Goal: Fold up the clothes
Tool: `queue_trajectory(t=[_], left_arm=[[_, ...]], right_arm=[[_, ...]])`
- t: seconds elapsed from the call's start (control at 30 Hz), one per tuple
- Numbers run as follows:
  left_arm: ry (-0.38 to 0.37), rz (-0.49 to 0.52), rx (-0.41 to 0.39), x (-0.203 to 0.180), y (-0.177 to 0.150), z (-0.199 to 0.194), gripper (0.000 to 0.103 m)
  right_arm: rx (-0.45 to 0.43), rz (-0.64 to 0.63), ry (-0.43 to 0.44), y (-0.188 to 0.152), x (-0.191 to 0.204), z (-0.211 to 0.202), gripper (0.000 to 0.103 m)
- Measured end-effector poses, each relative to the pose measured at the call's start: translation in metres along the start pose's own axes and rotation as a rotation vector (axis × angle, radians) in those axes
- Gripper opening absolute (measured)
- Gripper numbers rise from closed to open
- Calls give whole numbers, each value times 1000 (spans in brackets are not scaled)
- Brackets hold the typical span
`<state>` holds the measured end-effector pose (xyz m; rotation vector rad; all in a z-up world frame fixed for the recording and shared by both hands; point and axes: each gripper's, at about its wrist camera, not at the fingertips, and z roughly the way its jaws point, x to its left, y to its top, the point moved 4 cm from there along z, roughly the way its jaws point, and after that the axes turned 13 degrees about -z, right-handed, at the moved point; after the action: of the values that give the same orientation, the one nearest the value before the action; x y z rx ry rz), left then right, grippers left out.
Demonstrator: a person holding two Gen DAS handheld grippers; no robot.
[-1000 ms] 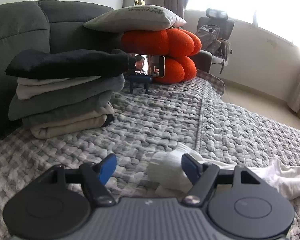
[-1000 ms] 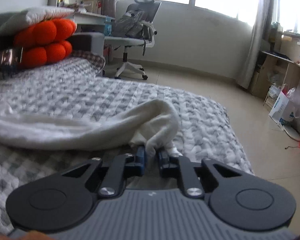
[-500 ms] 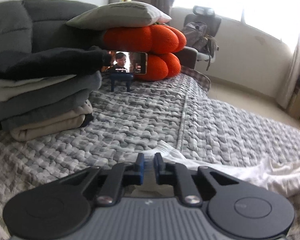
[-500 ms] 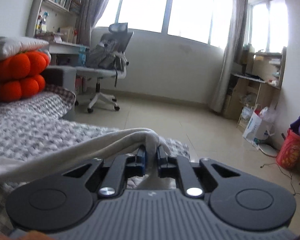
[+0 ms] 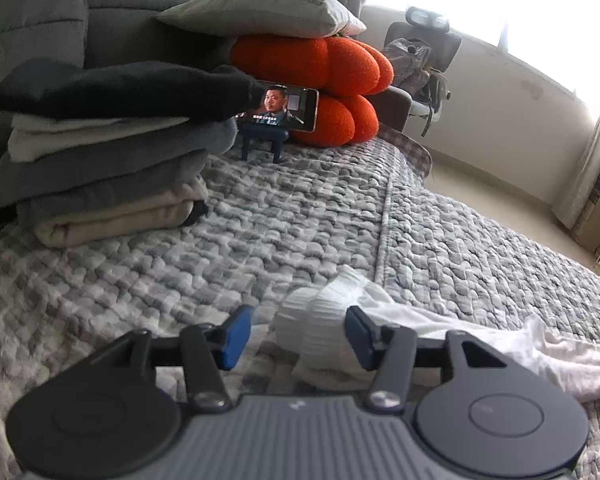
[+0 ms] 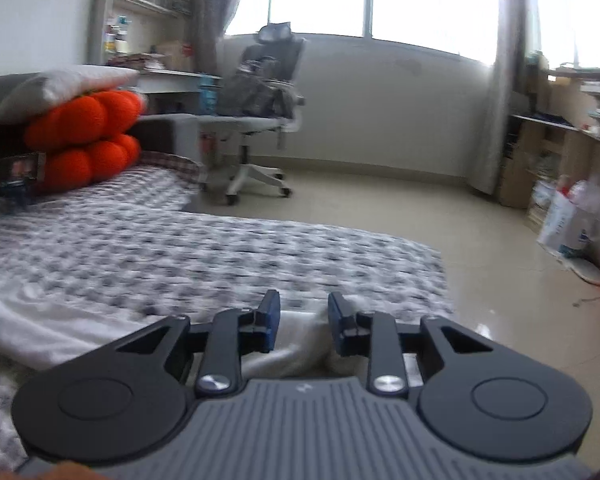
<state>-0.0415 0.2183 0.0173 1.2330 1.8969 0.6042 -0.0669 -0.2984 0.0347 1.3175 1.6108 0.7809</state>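
Grey quilted cover [image 5: 284,236] spreads over the whole sofa seat, w/ the dark grey sofa back [image 5: 100,12] behind it at upper left. Stack of folded clothes [image 5: 100,152] sits on the cover against that back: black piece on top, then cream, grey & beige layers. Orange lobed cushion [image 5: 320,80] stands further along w/ a pale pillow [image 5: 260,12] on top. Office chair [image 6: 260,92] is out on the floor by the window. White garment [image 5: 480,340] lies unfolded across the near edge of the cover; its ribbed cuff end sits bunched between the left gripper [image 5: 296,336] fingers. That gripper's jaws have just been opening & stand apart, pads not pressing the cloth. Right gripper [image 6: 300,320] has also just been opening: jaws parted, the garment's other end lying loose between & below them, not pinched. Phone [image 5: 284,108] on a small blue stand, screen lit, is just in front of the orange cushion.
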Motion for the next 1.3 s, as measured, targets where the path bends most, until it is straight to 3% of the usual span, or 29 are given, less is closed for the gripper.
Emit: queue_trajectory(t=[0.2, 0.47, 0.53, 0.57, 0.63, 0.67, 0.87, 0.93, 1.03, 1.07, 1.13, 1.17, 1.2, 1.27, 1.3], left_arm=[[11, -52, -64, 14, 8, -19, 58], [-19, 40, 27, -8, -12, 12, 61], [-32, 77, 23, -19, -15, 18, 53], [-32, 102, 15, -24, -16, 20, 29], [-28, 154, -3, -34, -15, 24, 23], [-28, 166, -13, -38, -13, 25, 22], [-79, 73, -70, -56, 30, 36, 21], [-95, 20, -49, -56, 41, 44, 21], [-97, 18, -37, -57, 39, 48, 21], [-89, 28, -39, -56, 38, 49, 21], [-87, 19, -30, -52, 39, 53, 21], [-89, 1, -28, -50, 40, 55, 21], [-90, -18, -23, -48, 41, 57, 21], [-83, -40, -13, -45, 42, 61, 21], [-75, -41, -15, -45, 42, 62, 21]], right_arm=[[-27, -162, 175, 2, 48, -5, 43], [-28, -276, 383, 11, 109, 11, 44], [6, -313, 425, 9, 125, 18, 44], [15, -344, 438, 8, 132, 18, 41], [15, -376, 442, 12, 140, 20, 10], [18, -381, 444, 15, 143, 22, 3], [-11, -328, 313, 49, 132, 43, 0], [-23, -312, 296, 56, 130, 50, 0], [-43, -316, 390, 55, 137, 40, 7], [-52, -340, 421, 52, 140, 32, 15], [-89, -369, 460, 44, 145, 16, 42], [-102, -365, 491, 41, 147, 9, 64], [-107, -364, 530, 36, 151, 4, 72], [-106, -418, 572, 26, 164, -3, 71], [-100, -468, 574, 21, 172, -5, 63]])
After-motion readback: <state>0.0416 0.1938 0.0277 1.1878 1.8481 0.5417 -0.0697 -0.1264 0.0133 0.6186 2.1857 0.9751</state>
